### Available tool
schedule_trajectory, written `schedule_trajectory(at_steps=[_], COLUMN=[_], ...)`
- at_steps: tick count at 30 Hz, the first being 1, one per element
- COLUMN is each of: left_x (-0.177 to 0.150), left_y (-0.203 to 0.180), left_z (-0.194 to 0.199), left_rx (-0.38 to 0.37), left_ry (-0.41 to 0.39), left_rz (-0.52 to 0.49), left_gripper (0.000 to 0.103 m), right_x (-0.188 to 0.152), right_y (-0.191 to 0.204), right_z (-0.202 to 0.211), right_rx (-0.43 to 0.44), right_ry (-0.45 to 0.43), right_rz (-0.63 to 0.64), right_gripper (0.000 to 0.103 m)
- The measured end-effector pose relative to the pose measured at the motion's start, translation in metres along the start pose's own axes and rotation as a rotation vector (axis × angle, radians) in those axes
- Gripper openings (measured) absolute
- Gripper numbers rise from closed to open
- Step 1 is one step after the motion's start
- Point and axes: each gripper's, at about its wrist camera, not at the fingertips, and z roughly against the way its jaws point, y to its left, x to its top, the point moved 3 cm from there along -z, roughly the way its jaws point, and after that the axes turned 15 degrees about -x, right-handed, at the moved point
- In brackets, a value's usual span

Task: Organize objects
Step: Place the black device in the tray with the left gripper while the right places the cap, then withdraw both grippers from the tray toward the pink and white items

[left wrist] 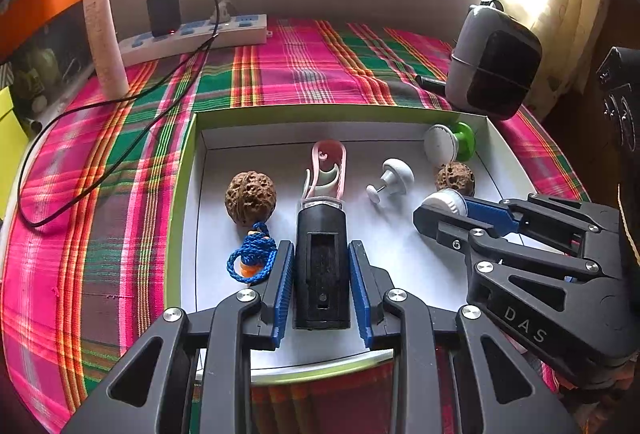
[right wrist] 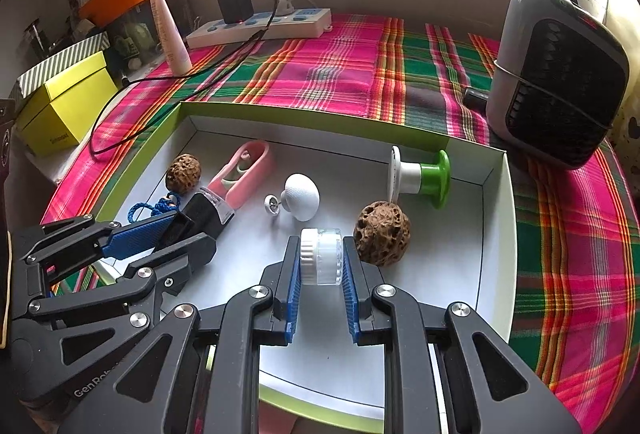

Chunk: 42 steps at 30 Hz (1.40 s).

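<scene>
A shallow white box with a green rim [left wrist: 180, 174] lies on the plaid cloth. My left gripper [left wrist: 320, 246] is shut on a black oblong device [left wrist: 320, 274] with a clear cap, low over the box floor. To its right, my right gripper [right wrist: 321, 242] is shut on a small clear jar with a white lid [right wrist: 322, 256]. Inside the box lie two walnuts [left wrist: 251, 196] [right wrist: 382, 232], a pink holder [left wrist: 326, 174], a white knob [right wrist: 300, 196], a green and white spool [right wrist: 420, 176] and a blue cord [left wrist: 252, 256].
A grey heater [right wrist: 560, 82] stands on the cloth just right of the box. At the back are a power strip [left wrist: 192, 36] with a black charger, its cable trailing left of the box, and an upright tube [left wrist: 106, 38]. A yellow box [right wrist: 64, 102] sits far left.
</scene>
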Motion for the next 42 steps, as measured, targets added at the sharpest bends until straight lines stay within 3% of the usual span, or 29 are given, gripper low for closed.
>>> schedule_trajectory(at_steps=[9,13,20,25,42], left_x=[-0.001,-0.003,-0.005,-0.008,-0.024], left_y=[-0.001,-0.003,-0.007,-0.010,-0.019], left_z=[0.000,0.000,0.005,0.011,0.050], left_rx=[0.008,0.007,-0.001,0.005,0.061], left_ry=[0.006,0.008,0.005,-0.003,-0.064], left_rz=[-0.011,-0.021,-0.012,-0.012,-0.016], left_gripper=[0.028,0.032,0.035,0.043,0.046], right_x=[-0.001,-0.002,-0.004,-0.005,-0.022], right_y=[-0.002,-0.002,-0.005,-0.008,-0.013], right_z=[0.000,0.002,0.006,0.013,0.051], right_rx=[0.004,0.012,0.018,0.014,0.000], right_ry=[0.006,0.007,0.006,-0.007,-0.064], right_rz=[-0.023,-0.022,-0.042,-0.055,-0.086], right_gripper=[0.020,0.026,0.028,0.040,0.041])
